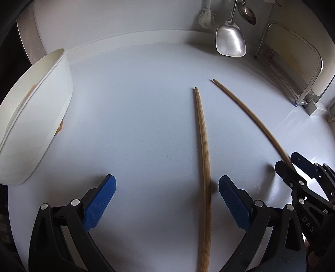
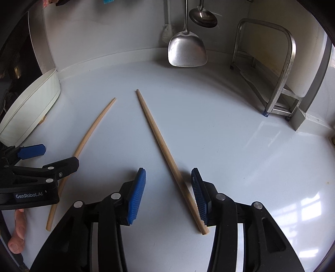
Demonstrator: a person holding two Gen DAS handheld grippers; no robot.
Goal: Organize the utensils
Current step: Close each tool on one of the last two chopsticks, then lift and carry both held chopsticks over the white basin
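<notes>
Two wooden chopsticks lie apart on the white surface [image 1: 136,104], tips pointing toward the back wall. The left chopstick [image 1: 204,157] runs between the fingers of the left gripper [image 1: 167,200], close to its right pad; jaws wide, nothing held. The right chopstick [image 2: 167,159] lies between the fingers of the right gripper [image 2: 168,194], just beside its right pad; jaws also wide, not clamped. White tub [image 1: 31,117] at far left. Metal spatula [image 2: 187,49], ladle [image 2: 203,15] and white brush [image 2: 168,31] hang on the wall. Metal rack [image 2: 278,71] at right.
</notes>
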